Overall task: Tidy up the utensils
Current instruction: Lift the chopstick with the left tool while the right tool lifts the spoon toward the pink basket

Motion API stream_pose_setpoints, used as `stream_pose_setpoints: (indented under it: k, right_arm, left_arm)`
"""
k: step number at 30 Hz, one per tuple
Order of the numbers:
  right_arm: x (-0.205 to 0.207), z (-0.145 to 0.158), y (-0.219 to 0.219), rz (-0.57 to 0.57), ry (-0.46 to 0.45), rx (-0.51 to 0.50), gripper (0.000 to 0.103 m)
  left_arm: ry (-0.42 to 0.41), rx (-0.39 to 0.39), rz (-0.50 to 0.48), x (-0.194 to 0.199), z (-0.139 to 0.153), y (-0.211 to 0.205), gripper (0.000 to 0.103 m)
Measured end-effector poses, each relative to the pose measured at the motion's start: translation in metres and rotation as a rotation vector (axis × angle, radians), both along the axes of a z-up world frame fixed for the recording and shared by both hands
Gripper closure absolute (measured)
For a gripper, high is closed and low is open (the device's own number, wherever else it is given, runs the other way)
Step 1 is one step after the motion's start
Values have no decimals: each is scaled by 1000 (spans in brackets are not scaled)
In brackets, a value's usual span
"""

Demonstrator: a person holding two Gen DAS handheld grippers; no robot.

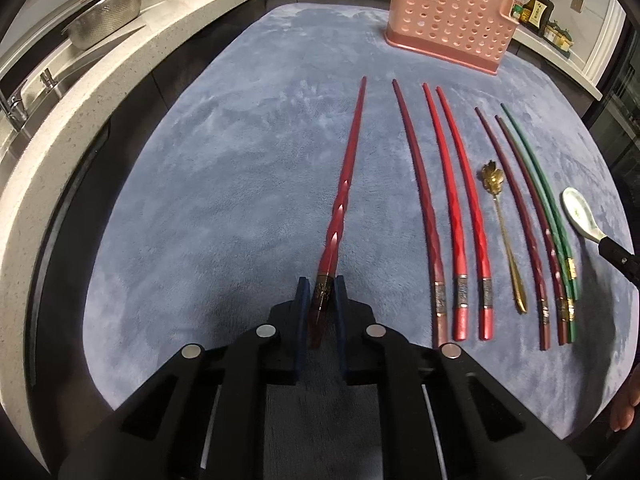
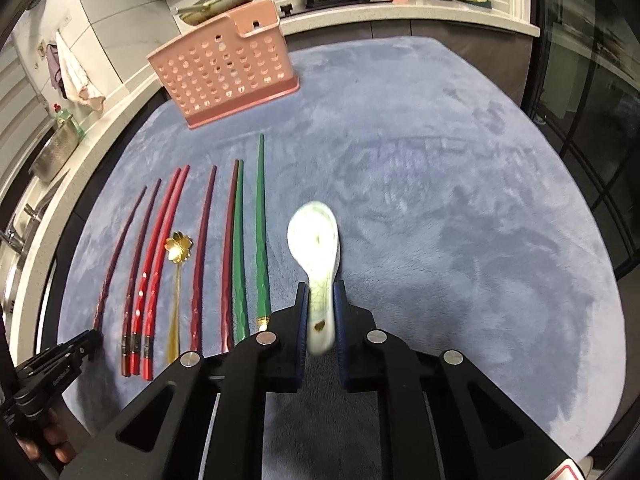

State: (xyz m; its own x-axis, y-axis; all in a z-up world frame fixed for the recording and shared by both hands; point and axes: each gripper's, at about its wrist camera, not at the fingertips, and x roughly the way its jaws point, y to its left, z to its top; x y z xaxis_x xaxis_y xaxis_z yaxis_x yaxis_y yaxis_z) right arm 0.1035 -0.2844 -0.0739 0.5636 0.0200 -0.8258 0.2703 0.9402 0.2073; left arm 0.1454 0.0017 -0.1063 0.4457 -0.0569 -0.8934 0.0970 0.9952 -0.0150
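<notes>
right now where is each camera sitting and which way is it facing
Left wrist: sits on the left gripper, looking steeply down along its fingers over the blue mat; the jaws clamp a red chopstick. The right gripper's tip and some fingers show at the right edge.

Right wrist: sits on the right gripper, looking down and forward; the jaws clamp a white ceramic spoon. The left gripper and the hand holding it show bottom left.

Shared: the mat, the row of chopsticks, the gold flower spoon and the pink perforated basket.

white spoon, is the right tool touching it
Touching. The right wrist view shows the right tool closed on the white spoon, both pads pressed against its handle with no gap.
</notes>
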Motion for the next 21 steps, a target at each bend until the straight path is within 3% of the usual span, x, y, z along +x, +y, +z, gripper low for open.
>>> stream_pose_setpoints:
  k: [12,21]
  right_arm:
    - [-23,42,-1,-22,-82,-35,96]
    - [-15,76,-9,-29,-150,-52,96]
  left_arm:
    - [-117,-37,-16,-17,57,4,96]
    - [-265,-75,2,12,126,12,96]
